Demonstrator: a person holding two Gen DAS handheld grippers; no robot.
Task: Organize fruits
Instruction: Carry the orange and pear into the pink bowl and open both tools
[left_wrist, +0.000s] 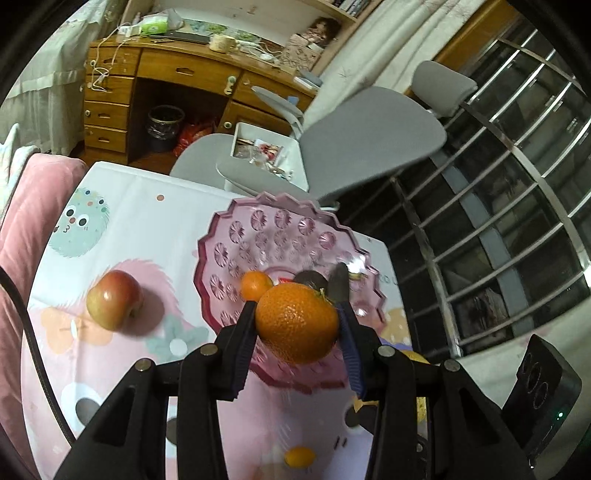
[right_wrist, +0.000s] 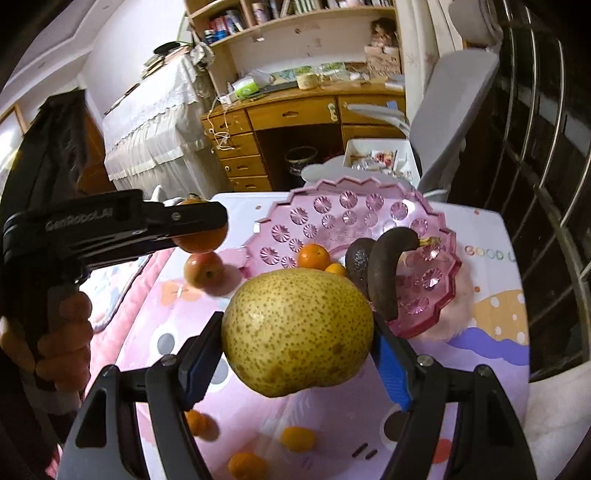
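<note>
Right wrist: pear (right_wrist: 297, 332) clamped crosswise between fingers (right_wrist: 201, 360), long axis sideways.

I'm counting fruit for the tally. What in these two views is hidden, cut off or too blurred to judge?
- Left wrist view: the large orange mandarin in the left tongs hides part of the pink cut-glass bowl.
- Right wrist view: the speckled yellow pear in the right tongs hides the bowl's near side.
- Small orange fruits near the bottom edge are blurred.

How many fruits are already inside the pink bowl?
4 visible: a mandarin, a kumquat beside it, an avocado and a blackened banana in the pink bowl. The held pear may hide more.
</note>
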